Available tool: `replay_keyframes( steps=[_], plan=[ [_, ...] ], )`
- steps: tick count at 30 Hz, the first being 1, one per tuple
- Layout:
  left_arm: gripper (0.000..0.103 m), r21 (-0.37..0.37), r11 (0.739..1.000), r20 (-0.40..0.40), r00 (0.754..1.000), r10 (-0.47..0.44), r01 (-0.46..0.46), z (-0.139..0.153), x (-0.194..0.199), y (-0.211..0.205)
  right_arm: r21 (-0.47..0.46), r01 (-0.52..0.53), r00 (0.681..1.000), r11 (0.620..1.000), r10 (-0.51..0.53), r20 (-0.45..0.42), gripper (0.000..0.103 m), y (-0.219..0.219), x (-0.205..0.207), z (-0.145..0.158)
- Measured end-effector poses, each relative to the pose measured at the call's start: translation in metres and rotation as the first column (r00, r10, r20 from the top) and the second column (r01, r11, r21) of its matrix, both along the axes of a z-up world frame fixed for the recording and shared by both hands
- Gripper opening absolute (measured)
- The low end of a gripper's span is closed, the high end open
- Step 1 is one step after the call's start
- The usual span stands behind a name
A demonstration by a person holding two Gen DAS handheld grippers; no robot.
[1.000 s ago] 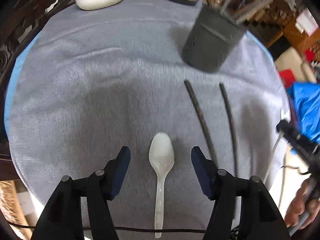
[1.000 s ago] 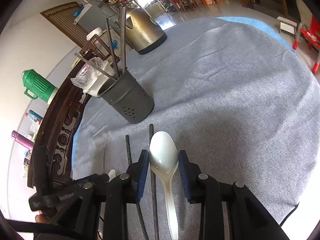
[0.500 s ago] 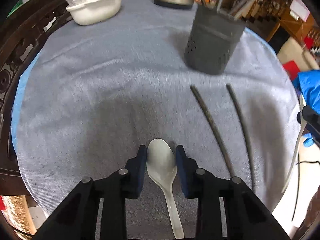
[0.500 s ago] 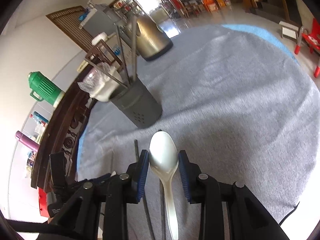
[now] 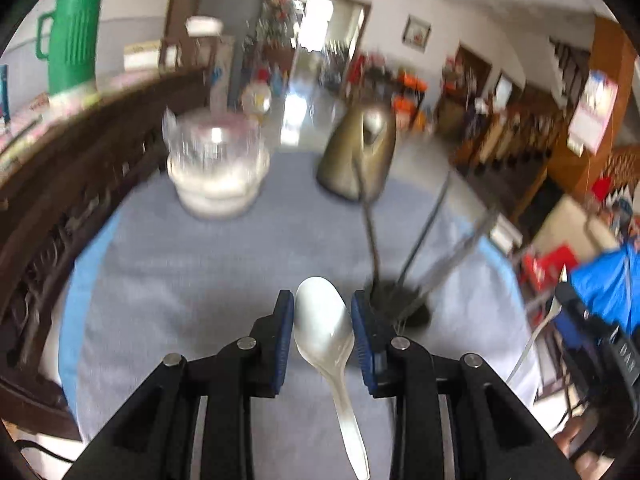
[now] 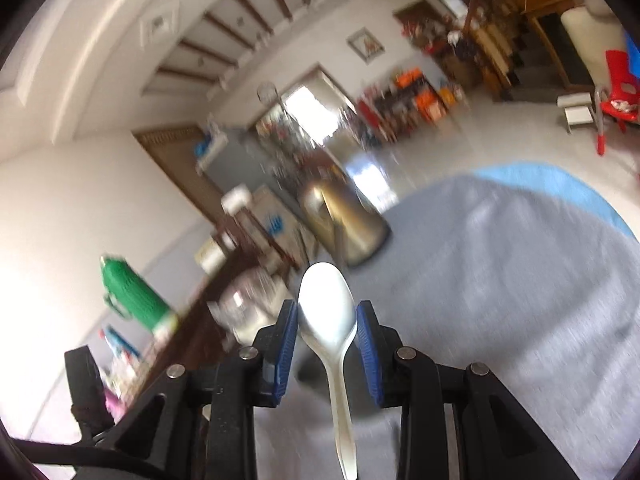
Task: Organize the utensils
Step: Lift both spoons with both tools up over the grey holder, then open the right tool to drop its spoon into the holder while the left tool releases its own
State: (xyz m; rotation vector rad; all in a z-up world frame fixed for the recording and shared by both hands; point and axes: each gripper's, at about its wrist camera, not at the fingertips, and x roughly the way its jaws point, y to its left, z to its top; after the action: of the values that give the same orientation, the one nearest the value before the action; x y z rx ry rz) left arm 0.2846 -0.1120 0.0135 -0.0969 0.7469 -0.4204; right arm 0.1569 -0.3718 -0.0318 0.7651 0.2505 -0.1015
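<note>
The left gripper (image 5: 323, 330) has clamped its blue-padded fingers (image 5: 283, 340) on the bowl of a white plastic spoon (image 5: 325, 326), which a second ago lay loose on the surface between them, and has lifted it clear; the right gripper (image 6: 327, 338) is likewise clenched on a second spoon (image 6: 327, 322), as it was before; both views have tilted up and blurred, so both spoons are probably headed to the holder; the spoons are smooth, glossy, thin-handled; beyond, the dark utensil holder (image 5: 400, 306) bristles with slim rods; the surface (image 5: 200, 272) wears a nubby grey cloth; farthest, a brassy, rounded kettle (image 5: 362, 152).
</note>
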Motion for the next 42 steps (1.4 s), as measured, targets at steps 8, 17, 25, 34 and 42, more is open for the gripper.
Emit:
replay_keyframes(
  steps=[8,17,25,34,42],
  plan=[
    [0.031,-0.141,0.982,0.153,0.977,0.149,-0.128,0.026,0.032,-0.025,0.005,0.15,0.976,0.989,-0.149,0.157,0.033,0.003,0.035,0.02],
    [0.031,-0.167,0.971,0.213,0.955,0.204,-0.17,-0.009,0.066,-0.055,-0.053,0.174,0.977,0.983,-0.165,0.134,0.033,0.024,0.08,0.005],
    [0.031,-0.136,0.979,0.195,0.965,0.178,-0.154,-0.042,0.072,-0.052,-0.13,0.123,0.991,0.984,-0.116,0.06,0.033,0.035,0.088,-0.022],
    [0.032,-0.044,0.997,0.165,0.984,0.062,-0.056,-0.043,0.055,-0.051,-0.107,0.032,0.999,0.994,-0.035,-0.024,0.034,0.039,0.075,-0.031],
    [0.034,-0.023,1.0,0.212,0.977,0.014,-0.01,-0.012,0.003,-0.02,-0.048,0.038,0.999,0.998,-0.037,0.015,0.07,0.021,0.022,-0.005]
  ],
)
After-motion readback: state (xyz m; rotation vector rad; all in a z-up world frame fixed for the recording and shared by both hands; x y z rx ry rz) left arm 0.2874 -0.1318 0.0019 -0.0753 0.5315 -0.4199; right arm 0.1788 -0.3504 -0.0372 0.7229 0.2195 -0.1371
